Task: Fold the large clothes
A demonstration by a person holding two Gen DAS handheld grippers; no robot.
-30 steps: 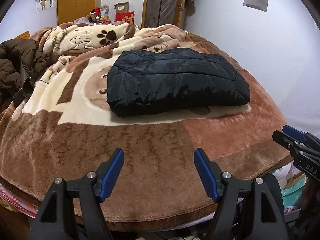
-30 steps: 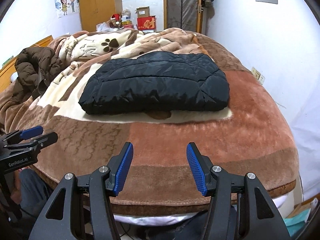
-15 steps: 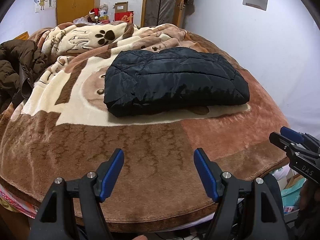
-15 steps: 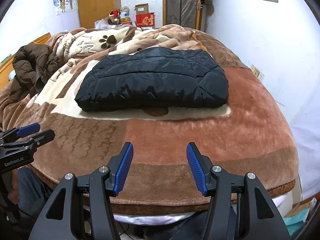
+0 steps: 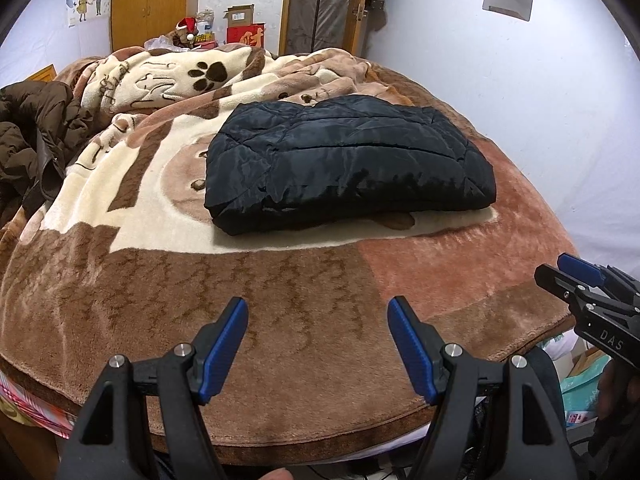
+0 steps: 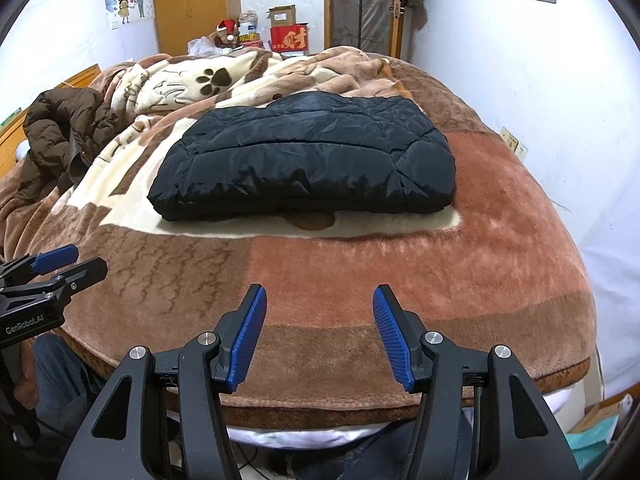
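Observation:
A black quilted jacket (image 5: 344, 160) lies folded into a flat rectangle on the brown and cream blanket (image 5: 280, 300) that covers the bed; it also shows in the right wrist view (image 6: 308, 156). My left gripper (image 5: 318, 344) is open and empty, held above the near edge of the bed, well short of the jacket. My right gripper (image 6: 318, 332) is also open and empty at the near edge, to the right of the left one. Each gripper shows at the edge of the other's view: the right one (image 5: 580, 276) and the left one (image 6: 64, 264).
A crumpled brown coat (image 5: 36, 136) lies on the left side of the bed, also in the right wrist view (image 6: 68, 128). A white wall (image 5: 520, 100) runs along the right side. Boxes (image 6: 286, 28) and a wardrobe (image 6: 192, 0) stand beyond the far end.
Both grippers have drawn back slightly from the bed and stayed open. The folded jacket has not moved.

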